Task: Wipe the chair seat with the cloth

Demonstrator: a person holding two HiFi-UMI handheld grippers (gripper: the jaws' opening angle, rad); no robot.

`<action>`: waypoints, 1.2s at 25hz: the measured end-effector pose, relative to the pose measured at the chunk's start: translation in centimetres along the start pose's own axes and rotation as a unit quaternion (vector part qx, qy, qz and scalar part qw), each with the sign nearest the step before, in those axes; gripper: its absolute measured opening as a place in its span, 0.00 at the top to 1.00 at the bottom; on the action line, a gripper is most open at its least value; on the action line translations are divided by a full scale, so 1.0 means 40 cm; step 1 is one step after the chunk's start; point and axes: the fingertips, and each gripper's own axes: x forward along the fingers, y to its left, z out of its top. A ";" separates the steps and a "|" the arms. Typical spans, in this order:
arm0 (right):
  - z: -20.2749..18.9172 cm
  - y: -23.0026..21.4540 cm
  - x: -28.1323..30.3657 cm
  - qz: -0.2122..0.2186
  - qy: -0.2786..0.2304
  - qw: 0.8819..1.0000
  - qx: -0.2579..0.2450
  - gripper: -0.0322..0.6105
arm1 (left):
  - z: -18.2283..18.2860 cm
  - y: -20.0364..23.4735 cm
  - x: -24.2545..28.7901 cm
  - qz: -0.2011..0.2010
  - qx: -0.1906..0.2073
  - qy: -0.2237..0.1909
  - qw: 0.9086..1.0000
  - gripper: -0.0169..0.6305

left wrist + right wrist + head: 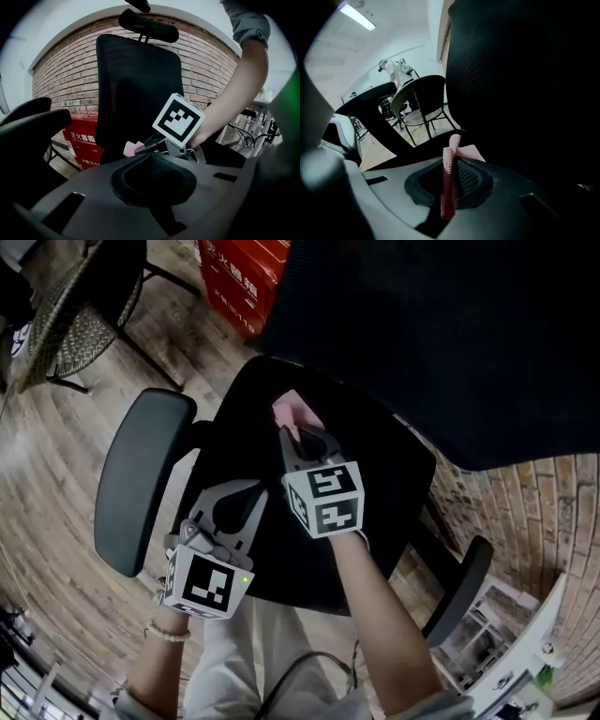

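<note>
- The right gripper [298, 437] is pinching the pink cloth [292, 411] between its closed jaws. A fold is standing up between them in the right gripper view, and the rest is trailing ahead onto the chair seat [380, 460].
- The cloth is sitting near the seat's rear edge, just in front of the backrest [450, 334]. That looks like a starting point for strokes pulled back toward the front edge.
- The gripper is tilting down so the cloth's loose end is meeting the seat. How firmly it is pressing I cannot tell.
- The left gripper [257, 491] is idling with its jaws together and nothing between them. It is lying low over the seat's front-left part, beside the left armrest [141, 474], probably parked clear of the wiping path.
- The seat is looking black and matt, and no dirt is showing on it.
- The chair is standing on a wood-plank floor [56, 484] before a brick wall [206, 70].
- A red box [239, 277] is sitting on the floor behind the chair, and a wicker chair [75, 315] is standing well apart from it.
</note>
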 end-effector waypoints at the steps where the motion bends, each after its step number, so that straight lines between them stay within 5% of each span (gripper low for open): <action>1: -0.014 -0.012 -0.013 -0.009 0.002 1.000 0.003 0.86 | -0.001 -0.009 0.002 -0.004 -0.001 0.002 1.000 0.95; 12: -0.169 -0.200 -0.220 -0.142 -0.010 0.986 0.089 0.86 | 0.045 -0.138 0.069 -0.061 0.036 0.000 0.997 0.95; 30: -0.397 -0.364 -0.583 -0.353 0.022 0.920 0.169 0.86 | 0.109 -0.315 0.144 -0.142 0.081 -0.005 0.986 0.95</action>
